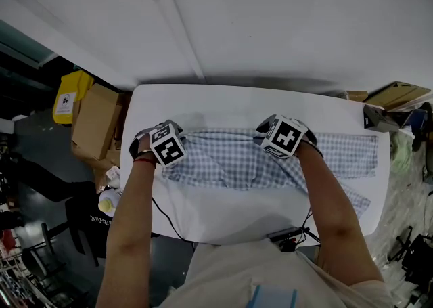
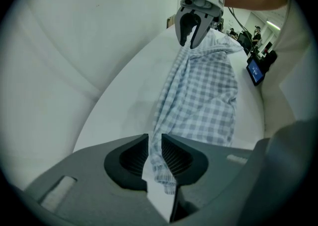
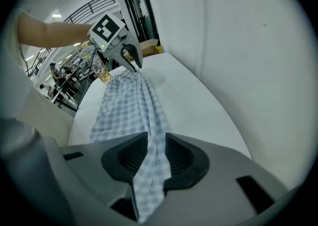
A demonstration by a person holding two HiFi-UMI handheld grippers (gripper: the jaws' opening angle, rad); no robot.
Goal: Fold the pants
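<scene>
While both tools sit on the far hem, head view first: pants [image 1: 237,161] lie on the white table [image 1: 223,222], long axis 9 to 3 o'clock. The left gripper [image 1: 164,140] is at the cloth's 9 o'clock end. The right gripper [image 1: 281,136] is about mid-length, on the 12 o'clock edge. Leg ends run on toward 3 o'clock, well past the right gripper, so the right hand is the nearer one for them.

Left gripper view: left gripper [image 2: 155,155] jaws stand slightly apart. A checked fold of the pants [image 2: 203,96] runs through the gap, and it looks loose rather than pinched. Cloth stretches away to 12 o'clock, ending at the right gripper [image 2: 191,26].

Right gripper view: right gripper [image 3: 155,158] jaws are parted wider, with a strip of pants [image 3: 126,106] lying slack between the pads. Fabric leads off to 11 o'clock, to the left gripper [image 3: 130,61].

Judgement: both grips look released. The next move likely turns on that 9–3 axis, bringing the 3 o'clock leg ends over toward 9.
</scene>
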